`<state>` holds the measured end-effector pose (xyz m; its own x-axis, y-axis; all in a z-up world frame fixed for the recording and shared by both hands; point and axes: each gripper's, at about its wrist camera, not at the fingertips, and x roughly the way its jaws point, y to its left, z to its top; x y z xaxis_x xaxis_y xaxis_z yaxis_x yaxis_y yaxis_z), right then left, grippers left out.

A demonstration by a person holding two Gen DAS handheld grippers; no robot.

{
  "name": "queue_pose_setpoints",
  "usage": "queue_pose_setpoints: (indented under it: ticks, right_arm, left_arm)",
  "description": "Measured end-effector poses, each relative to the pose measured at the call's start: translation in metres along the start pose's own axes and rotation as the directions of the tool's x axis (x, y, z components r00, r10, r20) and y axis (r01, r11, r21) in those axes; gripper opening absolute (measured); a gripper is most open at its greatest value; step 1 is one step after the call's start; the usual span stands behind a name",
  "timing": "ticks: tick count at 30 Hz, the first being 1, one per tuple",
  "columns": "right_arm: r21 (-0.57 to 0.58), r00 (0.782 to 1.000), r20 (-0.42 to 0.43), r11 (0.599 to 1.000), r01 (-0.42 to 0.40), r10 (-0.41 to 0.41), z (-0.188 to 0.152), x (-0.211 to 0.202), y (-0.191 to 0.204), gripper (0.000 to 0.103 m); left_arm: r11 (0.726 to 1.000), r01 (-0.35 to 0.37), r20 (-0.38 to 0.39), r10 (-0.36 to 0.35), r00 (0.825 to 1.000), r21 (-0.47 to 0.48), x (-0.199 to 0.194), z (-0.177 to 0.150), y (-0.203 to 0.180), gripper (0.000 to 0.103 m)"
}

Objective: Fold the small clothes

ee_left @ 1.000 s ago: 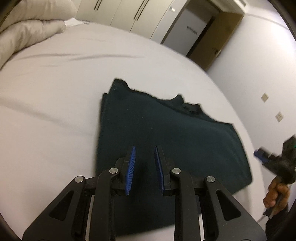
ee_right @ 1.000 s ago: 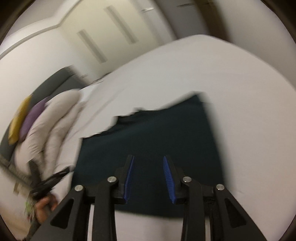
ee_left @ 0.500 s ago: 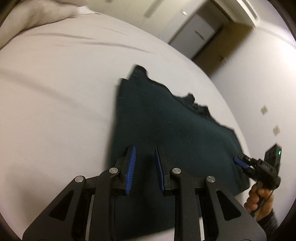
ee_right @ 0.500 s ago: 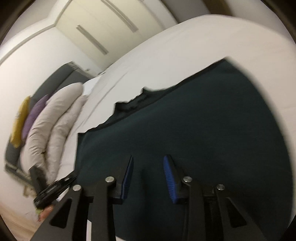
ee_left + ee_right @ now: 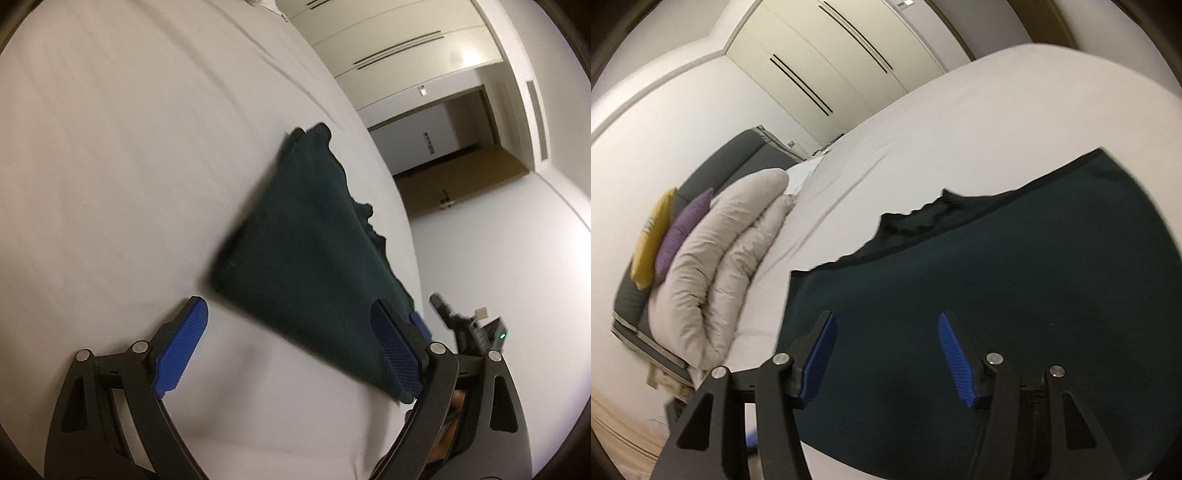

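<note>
- Dark green garment lies flat on the white bed, folded into a broad panel.
- Left wrist view: its long axis runs on a slant, from a narrow far end at upper middle down to a wide near edge at lower right.
- The frilly, wavy edge sits on its right side, facing the door.
- The straight folded edge is on its left, blurred near the lower corner.
- Left gripper has its jaws wide apart and opening; between the blue pads is mostly bare sheet, plus the garment's near corner.
- The right-hand pad overlaps the near edge of the cloth in the picture; I cannot tell whether it touches.
- Right wrist view: the garment fills the lower right, its long axis running left to right and rising to the right.
- Its black-trimmed edge is on the far side, with a ruffled dip midway along it.
- Right gripper is low over the cloth with jaws apart and opening; green fabric shows between the pads, nothing clamped.
- The right gripper also shows in the left view, at the garment's lower right corner.
- Beyond the bed: a rolled duvet, purple and yellow cushions on a grey headboard, and a wardrobe.
</note>
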<state>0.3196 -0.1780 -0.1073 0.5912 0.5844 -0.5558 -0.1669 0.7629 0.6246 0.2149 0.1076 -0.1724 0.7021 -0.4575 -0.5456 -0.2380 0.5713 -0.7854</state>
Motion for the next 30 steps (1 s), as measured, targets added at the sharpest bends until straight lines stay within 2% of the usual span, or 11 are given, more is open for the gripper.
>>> queue_pose_setpoints:
  ticks: [3, 5, 8, 11, 15, 16, 18, 21, 23, 28, 30]
  right_arm:
    - [0.025, 0.998, -0.016, 0.998, -0.062, 0.062, 0.002, 0.010, 0.006, 0.060]
    - [0.071, 0.990, -0.029, 0.989, -0.133, 0.135, 0.004, 0.019, 0.006, 0.060]
    - [0.122, 0.982, -0.040, 0.976, -0.180, 0.186, 0.004, 0.032, 0.006, 0.060]
    - [0.156, 0.974, -0.068, 0.967, -0.202, 0.214, 0.002, 0.044, 0.005, 0.060]
    - [0.192, 0.971, -0.111, 0.963, -0.187, 0.211, -0.003, 0.061, 0.001, 0.060]
    - [0.194, 0.971, -0.119, 0.964, -0.181, 0.206, -0.004, 0.064, 0.000, 0.060]
    - [0.196, 0.971, -0.135, 0.966, -0.171, 0.199, -0.005, 0.070, 0.001, 0.059]
    - [0.195, 0.969, -0.148, 0.967, -0.167, 0.197, -0.004, 0.077, 0.003, 0.059]
    - [0.188, 0.969, -0.157, 0.969, -0.161, 0.192, -0.004, 0.082, 0.007, 0.059]
    - [0.178, 0.969, -0.170, 0.973, -0.149, 0.179, -0.005, 0.089, 0.010, 0.058]
    - [0.179, 0.969, -0.175, 0.974, -0.141, 0.172, -0.004, 0.093, 0.010, 0.057]
  left_arm:
    - [0.999, -0.011, 0.015, 0.012, 1.000, -0.041, 0.015, -0.001, -0.005, 0.090]
    - [0.998, -0.052, 0.012, 0.053, 0.999, -0.042, 0.029, 0.002, -0.011, 0.090]
    - [0.996, -0.070, 0.006, 0.071, 0.997, -0.055, 0.044, 0.009, -0.019, 0.098]
    - [0.996, -0.086, -0.010, 0.086, 0.996, -0.027, 0.053, 0.015, -0.027, 0.100]
    - [0.994, -0.106, -0.027, 0.107, 0.994, 0.020, 0.068, 0.023, -0.037, 0.099]
    - [0.994, -0.109, -0.028, 0.110, 0.994, 0.026, 0.071, 0.025, -0.038, 0.096]
    - [0.993, -0.112, -0.034, 0.113, 0.993, 0.030, 0.074, 0.029, -0.038, 0.074]
    - [0.994, -0.111, -0.051, 0.111, 0.993, 0.004, 0.079, 0.037, -0.030, 0.048]
    - [0.994, -0.111, -0.055, 0.111, 0.992, -0.004, 0.082, 0.042, -0.026, 0.038]
    - [0.995, -0.103, -0.058, 0.101, 0.993, -0.016, 0.084, 0.046, -0.021, 0.032]
    - [0.995, -0.094, -0.058, 0.092, 0.994, -0.023, 0.085, 0.046, -0.019, 0.023]
